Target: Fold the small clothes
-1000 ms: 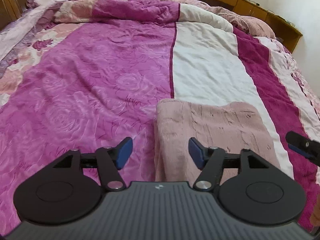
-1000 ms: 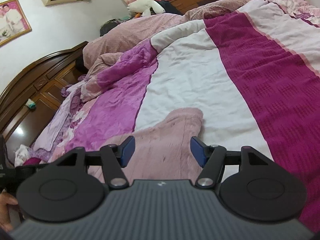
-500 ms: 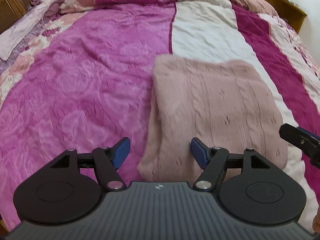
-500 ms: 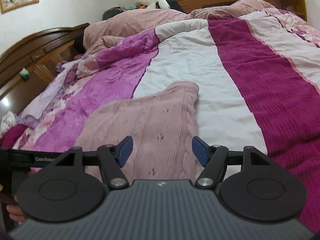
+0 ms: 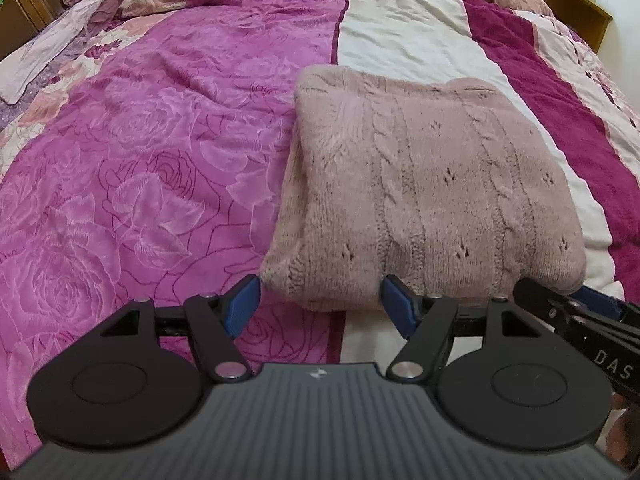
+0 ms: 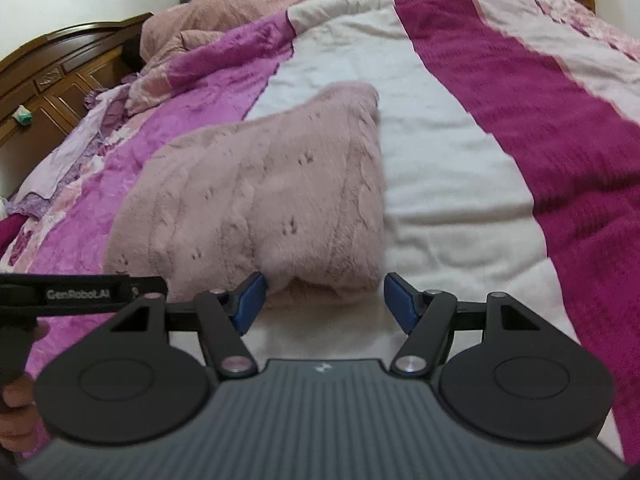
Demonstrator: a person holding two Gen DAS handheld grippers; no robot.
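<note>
A pink cable-knit sweater (image 5: pixel 432 184) lies on the bed (image 5: pixel 140 160), straddling the seam between the magenta rose-patterned panel of the bedspread and the cream stripe (image 6: pixel 440 168). It is already a compact rectangular bundle: no sleeves or hem stick out, and its left side and near edge look like rounded folds with layers stacked beneath. By that shape, most of the folding seems done; what may be left is one more fold in half, or simply squaring up and moving the bundle aside.

The left gripper (image 5: pixel 320 306) sits at the sweater's near left corner, jaws spread wide, with the corner reaching in between the blue pads but neither pad pressing on it. The right gripper (image 6: pixel 324 302) is at the near right corner in the same way, spread apart, the knit edge just ahead of and between its pads, unclamped. Each gripper shows at the edge of the other's view.

No other small clothes waiting to be folded can be made out near the sweater; crumpled bedding lies heaped toward the wooden headboard (image 6: pixel 60 68).
</note>
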